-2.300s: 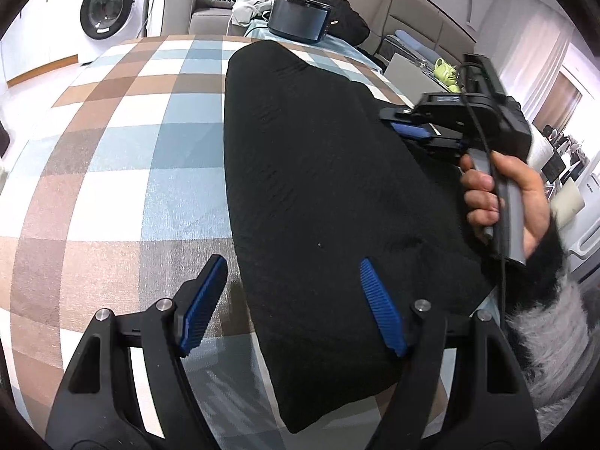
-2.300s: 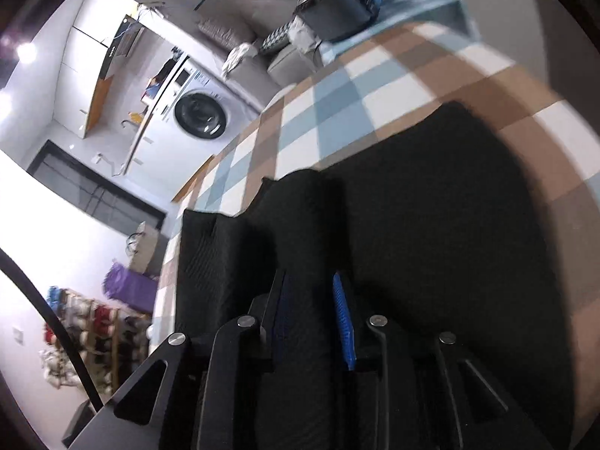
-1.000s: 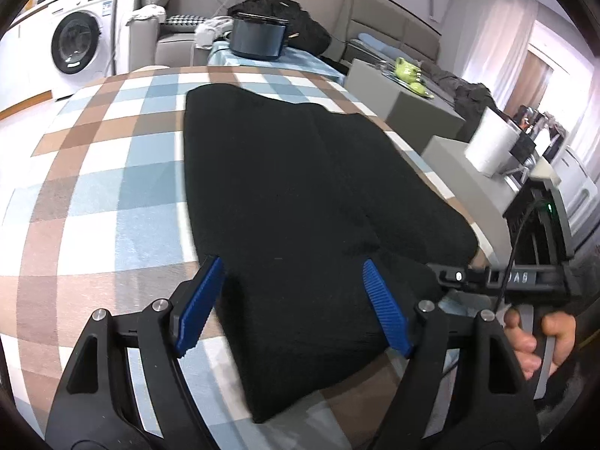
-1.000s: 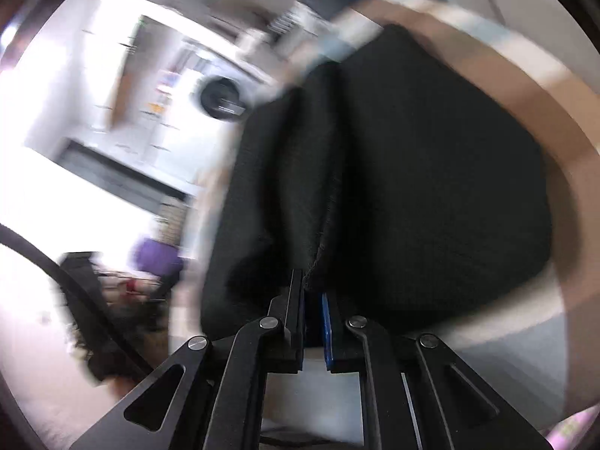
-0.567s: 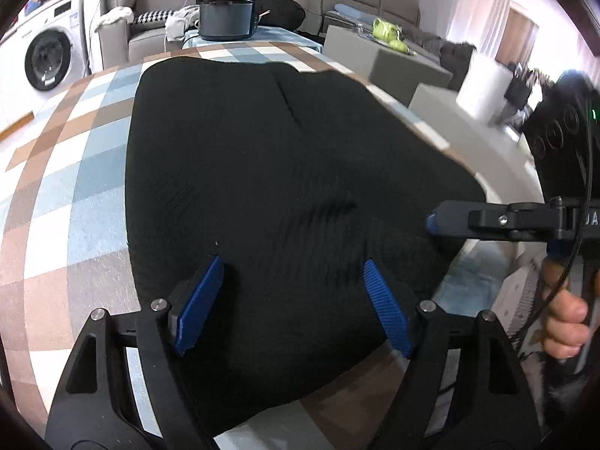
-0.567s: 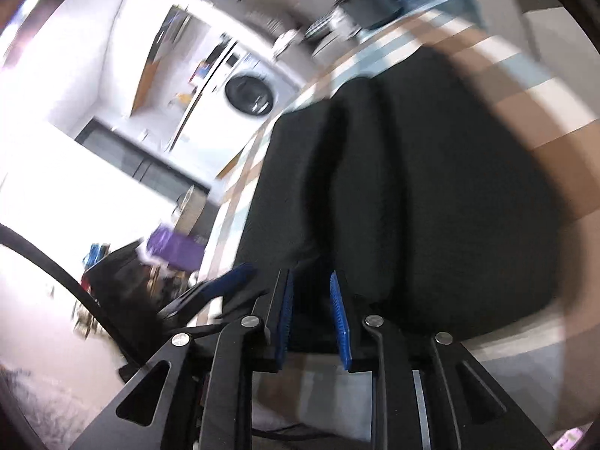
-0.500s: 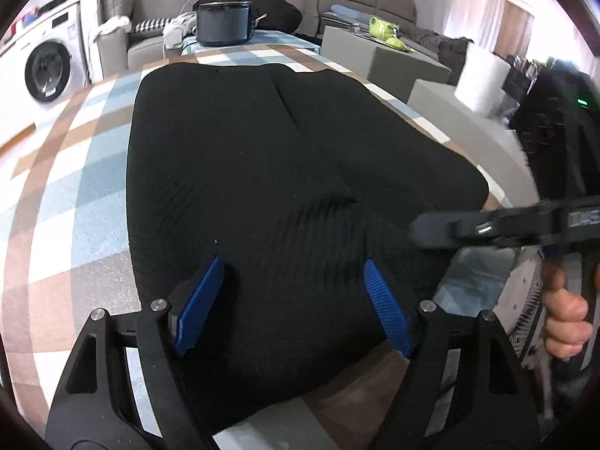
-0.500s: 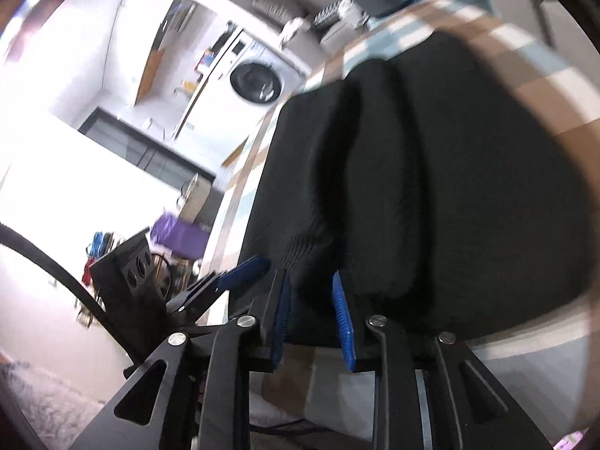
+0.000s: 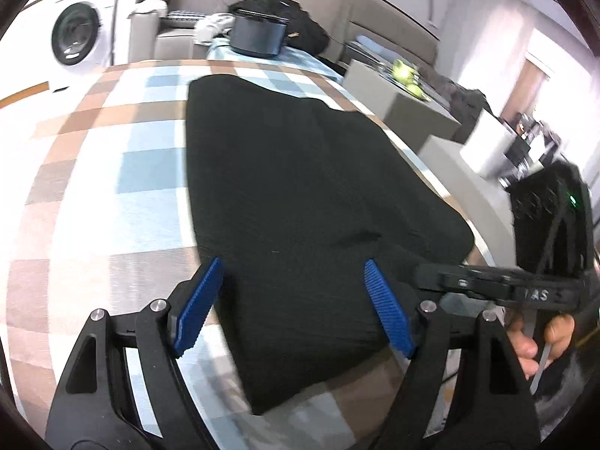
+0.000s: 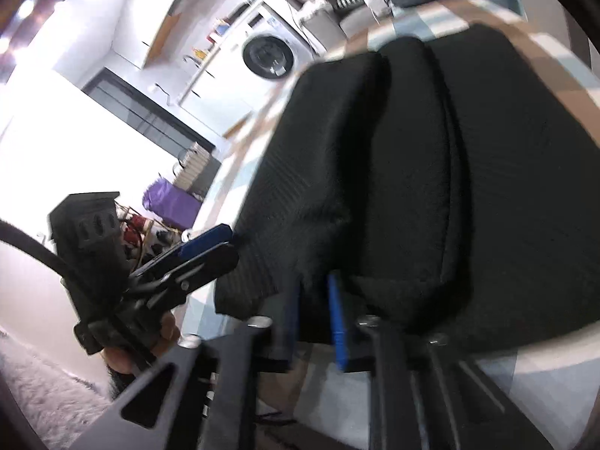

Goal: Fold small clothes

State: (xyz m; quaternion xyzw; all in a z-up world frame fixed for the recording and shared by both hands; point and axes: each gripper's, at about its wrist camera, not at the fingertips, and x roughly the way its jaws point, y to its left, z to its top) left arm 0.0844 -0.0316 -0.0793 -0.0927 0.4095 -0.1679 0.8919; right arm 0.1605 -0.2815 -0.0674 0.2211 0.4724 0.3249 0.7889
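step: near edge of the black garment (image 9: pixel 307 195) being gathered for another fold, looks like
left claw (image 9: pixel 296 307): held wide open, nothing gripped, near left corner lying between its pads
right claw (image 10: pixel 315 322): just closing, nipped onto the near hem
next: left corner to be pinched, both lifted far together
garment: spread on the checked bench (image 9: pixel 112 172)

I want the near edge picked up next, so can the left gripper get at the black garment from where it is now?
Probably yes. The left gripper is open, its pads straddling the near end of the black garment, with nothing lying between. The right gripper already pinches the same edge beside it, so it is a bit crowded.
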